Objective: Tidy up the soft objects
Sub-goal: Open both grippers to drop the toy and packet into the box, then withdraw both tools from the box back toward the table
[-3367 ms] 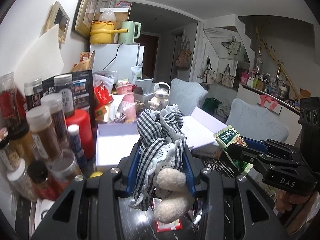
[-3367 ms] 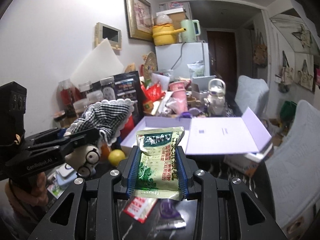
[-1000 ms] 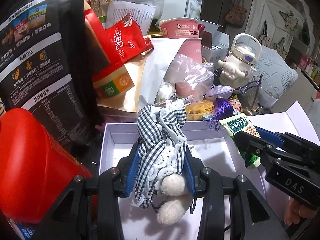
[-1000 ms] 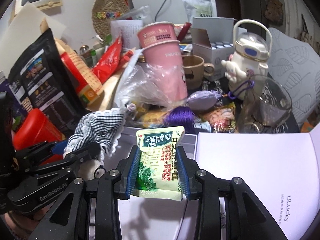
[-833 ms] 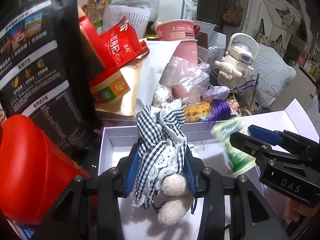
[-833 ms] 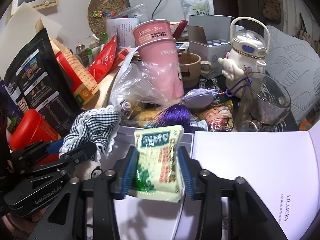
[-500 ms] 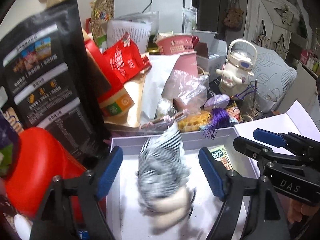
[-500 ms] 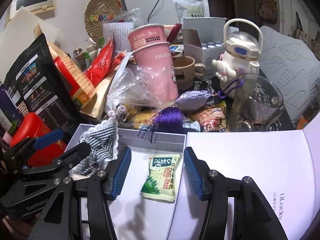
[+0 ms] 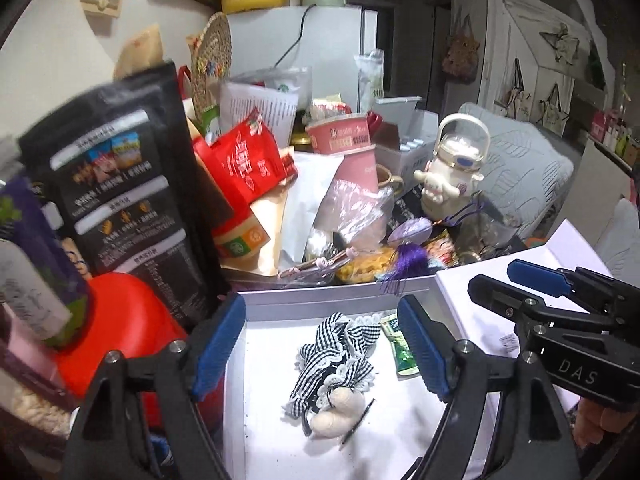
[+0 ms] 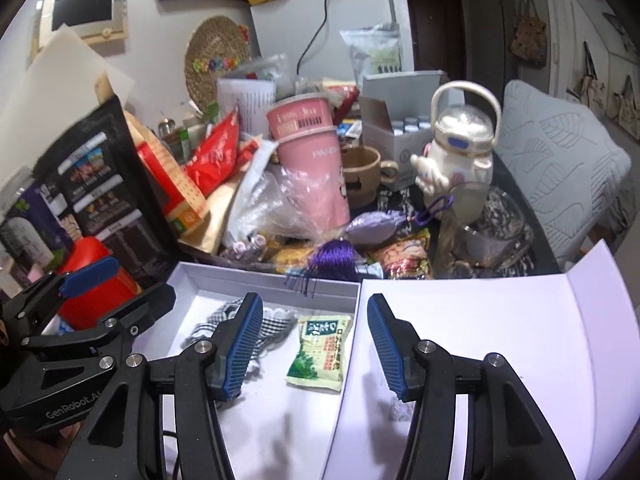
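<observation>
A black-and-white checked cloth toy with fluffy cream feet [image 9: 340, 364] lies inside the white open box [image 9: 276, 420]. A green snack packet [image 10: 320, 346] lies beside it to the right in the same box [image 10: 264, 280]; the packet also shows in the left wrist view [image 9: 400, 348]. The toy's checked cloth [image 10: 272, 326] shows partly behind my right gripper's left finger. My left gripper [image 9: 322, 346] is open and empty above the box. My right gripper [image 10: 316, 346] is open and empty above the packet and the box's right wall.
The box's open lid [image 10: 500, 340] lies flat to the right. Behind the box is a crowded pile: pink cups [image 10: 312, 156], a white character kettle [image 10: 460, 148], a glass bowl [image 10: 492, 232], a purple tassel [image 10: 332, 260], a black bag [image 9: 128, 196] and a red canister [image 9: 116, 320].
Both grippers opened and let go: the checked toy and the green packet dropped into the box. Both grippers have drawn back and up.
</observation>
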Available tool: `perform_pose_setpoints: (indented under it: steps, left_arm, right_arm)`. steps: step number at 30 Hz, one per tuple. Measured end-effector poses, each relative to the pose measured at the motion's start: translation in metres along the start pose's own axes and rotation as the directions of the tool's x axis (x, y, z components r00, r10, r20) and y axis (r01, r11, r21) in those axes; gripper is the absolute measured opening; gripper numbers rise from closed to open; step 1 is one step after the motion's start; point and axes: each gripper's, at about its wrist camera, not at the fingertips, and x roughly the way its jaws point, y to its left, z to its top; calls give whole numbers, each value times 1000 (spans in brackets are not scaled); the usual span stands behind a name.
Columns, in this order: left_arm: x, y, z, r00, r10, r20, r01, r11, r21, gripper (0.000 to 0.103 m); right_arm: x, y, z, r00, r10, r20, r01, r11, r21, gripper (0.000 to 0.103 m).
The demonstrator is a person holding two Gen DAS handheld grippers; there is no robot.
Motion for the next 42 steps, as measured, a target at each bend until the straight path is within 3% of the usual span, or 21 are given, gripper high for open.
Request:
perform_pose_setpoints:
  steps: [15,30,36,42]
  left_arm:
    - [-117,-9,2,989,-26,148,24,1000,13,78]
    - [-224,-17,-24,968,-66,244,55,997,52,78]
    - [-259,-22,-43,955,-44,293,23,997,72,101]
    - [-281,-23,-62,952,-52,301,27,996,87,101]
  right_arm:
    - [-115,35,-4,988,-8,151,16,999,-46,54]
    - [-230,68,-44,958,-21,285,56,992,-114,56]
    - [-261,75,-71,950,-18,312,60,990,-125,62]
    - [-283,81,-95,942,-29,333,80,987,-139,73]
